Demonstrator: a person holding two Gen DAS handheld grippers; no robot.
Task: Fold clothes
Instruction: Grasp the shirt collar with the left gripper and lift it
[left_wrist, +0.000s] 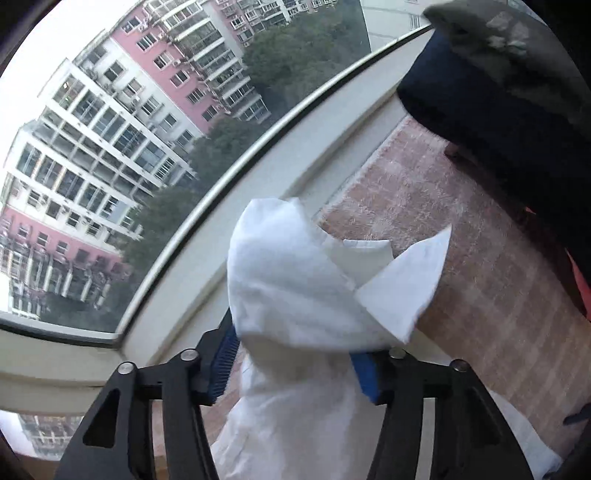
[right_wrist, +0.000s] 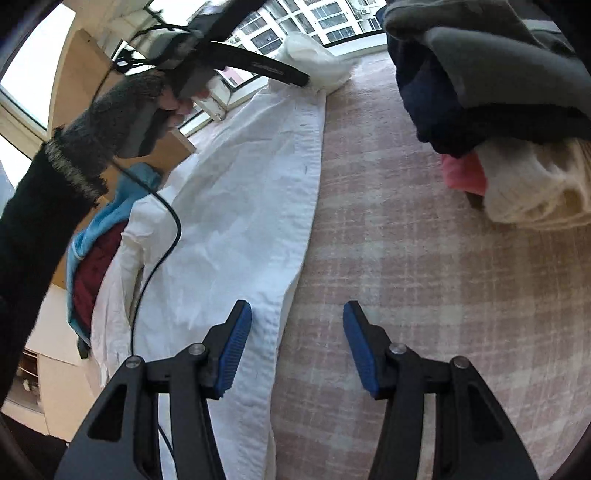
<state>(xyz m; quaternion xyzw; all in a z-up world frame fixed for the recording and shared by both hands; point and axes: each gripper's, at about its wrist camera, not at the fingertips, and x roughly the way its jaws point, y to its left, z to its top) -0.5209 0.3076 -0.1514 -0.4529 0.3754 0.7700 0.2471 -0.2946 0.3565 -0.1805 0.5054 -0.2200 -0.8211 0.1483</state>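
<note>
A white shirt (right_wrist: 236, 206) lies lengthwise on a pink plaid sheet (right_wrist: 406, 258), its long edge running toward the window. My left gripper (left_wrist: 293, 369) is shut on the shirt's bunched collar end (left_wrist: 295, 280), which stands up over the blue pads and hides most of them. The right wrist view shows that gripper's black finger (right_wrist: 258, 68) at the far bunched end of the shirt, held by a hand in a grey sleeve (right_wrist: 110, 122). My right gripper (right_wrist: 297, 343) is open low over the shirt's near edge, with one finger above the shirt and the other above the sheet.
A pile of grey, navy, pink and cream clothes (right_wrist: 480, 92) sits at the right, seen as a dark mass (left_wrist: 480, 92) in the left wrist view. Blue and maroon garments (right_wrist: 96, 251) lie left of the shirt. A window sill (left_wrist: 295, 147) borders the sheet. A black cable (right_wrist: 166, 243) crosses the shirt.
</note>
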